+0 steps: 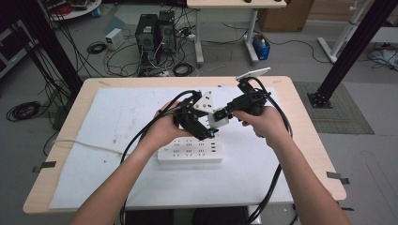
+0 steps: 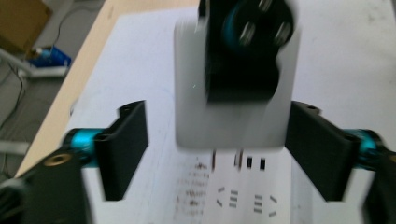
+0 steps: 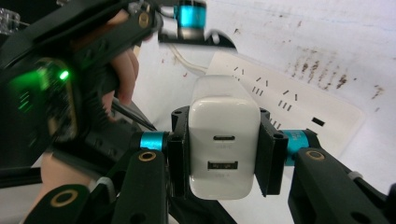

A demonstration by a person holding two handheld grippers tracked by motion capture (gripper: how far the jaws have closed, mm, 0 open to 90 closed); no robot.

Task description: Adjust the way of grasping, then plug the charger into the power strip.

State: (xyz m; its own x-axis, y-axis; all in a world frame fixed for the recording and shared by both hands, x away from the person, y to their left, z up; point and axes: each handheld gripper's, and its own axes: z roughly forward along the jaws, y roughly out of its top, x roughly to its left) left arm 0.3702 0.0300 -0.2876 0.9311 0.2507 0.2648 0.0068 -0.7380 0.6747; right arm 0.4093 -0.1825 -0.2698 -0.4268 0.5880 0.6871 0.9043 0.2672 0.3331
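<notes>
A white charger block (image 1: 218,118) with two USB ports (image 3: 224,154) is clamped in my right gripper (image 3: 223,116), whose jaws are shut on its sides. It hangs in the air above a white power strip (image 1: 187,153) lying on the mat. The left gripper (image 2: 218,112) is open, one jaw on each side of the charger (image 2: 191,93), apart from it. In the left gripper view the charger's two metal prongs (image 2: 215,161) point down toward the strip's sockets (image 2: 243,196). In the high view the left gripper (image 1: 205,131) and right gripper (image 1: 223,114) meet mid-table.
A white mat (image 1: 117,117) covers most of the wooden table (image 1: 305,140). The strip's pale cord (image 1: 80,143) runs off to the left edge. Computer towers (image 1: 155,30), cables and black frame posts (image 1: 356,44) stand on the floor beyond the table.
</notes>
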